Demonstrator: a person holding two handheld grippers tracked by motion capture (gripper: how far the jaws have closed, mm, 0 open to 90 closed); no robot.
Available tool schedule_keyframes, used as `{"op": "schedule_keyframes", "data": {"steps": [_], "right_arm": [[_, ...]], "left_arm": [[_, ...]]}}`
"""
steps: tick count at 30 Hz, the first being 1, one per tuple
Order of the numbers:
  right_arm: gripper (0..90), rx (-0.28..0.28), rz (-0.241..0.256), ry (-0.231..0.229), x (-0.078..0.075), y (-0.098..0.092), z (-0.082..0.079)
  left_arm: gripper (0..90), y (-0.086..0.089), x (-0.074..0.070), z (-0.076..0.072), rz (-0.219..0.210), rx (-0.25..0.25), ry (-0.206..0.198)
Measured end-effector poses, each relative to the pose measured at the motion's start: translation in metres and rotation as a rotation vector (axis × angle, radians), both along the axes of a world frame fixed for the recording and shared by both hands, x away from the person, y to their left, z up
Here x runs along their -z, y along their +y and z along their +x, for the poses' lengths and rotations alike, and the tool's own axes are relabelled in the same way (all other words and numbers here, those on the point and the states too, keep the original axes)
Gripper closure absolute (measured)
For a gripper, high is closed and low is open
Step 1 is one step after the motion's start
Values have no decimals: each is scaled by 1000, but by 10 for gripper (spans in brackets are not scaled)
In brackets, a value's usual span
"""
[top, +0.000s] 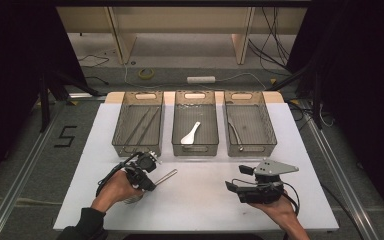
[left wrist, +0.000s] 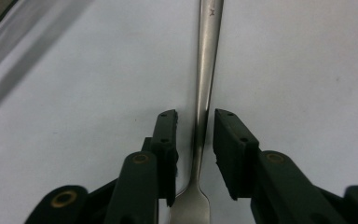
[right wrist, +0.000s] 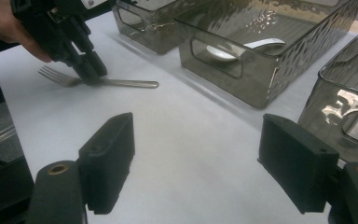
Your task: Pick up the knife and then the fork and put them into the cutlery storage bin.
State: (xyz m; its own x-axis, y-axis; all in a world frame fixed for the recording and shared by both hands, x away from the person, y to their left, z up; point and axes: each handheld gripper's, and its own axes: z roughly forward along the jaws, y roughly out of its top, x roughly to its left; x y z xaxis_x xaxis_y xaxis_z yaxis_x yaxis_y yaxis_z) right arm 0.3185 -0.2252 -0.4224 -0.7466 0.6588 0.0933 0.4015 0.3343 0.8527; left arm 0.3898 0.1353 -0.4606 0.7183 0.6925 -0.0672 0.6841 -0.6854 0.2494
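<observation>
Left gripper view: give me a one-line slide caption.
Left tongs straddle the metal fork lying on the white table, jaws either side of its handle, not yet closed.

A white table (top: 200, 200) carries three smoky transparent bins (top: 195, 131) in a row along its far side. A metal fork (right wrist: 105, 81) lies flat on it, near the left bin.

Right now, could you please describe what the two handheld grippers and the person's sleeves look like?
Both grippers are black. The left gripper has black cable looping beside it. The right gripper carries a grey three-cornered plate on top and trails a black cable. Each has two blocky black fingers with flat pads, on arms with brass-coloured pivot rings. The left forearm wears a dark sleeve; the right forearm shows no sleeve.
</observation>
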Motion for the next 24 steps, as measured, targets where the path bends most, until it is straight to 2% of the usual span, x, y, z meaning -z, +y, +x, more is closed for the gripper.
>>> {"op": "schedule_keyframes", "data": {"steps": [5, 10, 14, 24], "right_arm": [[276, -5, 4, -3, 0, 0, -2], [276, -6, 1, 2, 1, 0, -2], [276, -4, 4, 3, 1, 0, -1], [277, -11, 0, -1, 1, 1, -2]], "left_arm": [[738, -1, 1, 1, 12, 8, 5], [762, -5, 1, 1, 22, 22, -9], [805, -5, 1, 1, 21, 36, -5], [831, -5, 1, 0, 23, 65, -19]]}}
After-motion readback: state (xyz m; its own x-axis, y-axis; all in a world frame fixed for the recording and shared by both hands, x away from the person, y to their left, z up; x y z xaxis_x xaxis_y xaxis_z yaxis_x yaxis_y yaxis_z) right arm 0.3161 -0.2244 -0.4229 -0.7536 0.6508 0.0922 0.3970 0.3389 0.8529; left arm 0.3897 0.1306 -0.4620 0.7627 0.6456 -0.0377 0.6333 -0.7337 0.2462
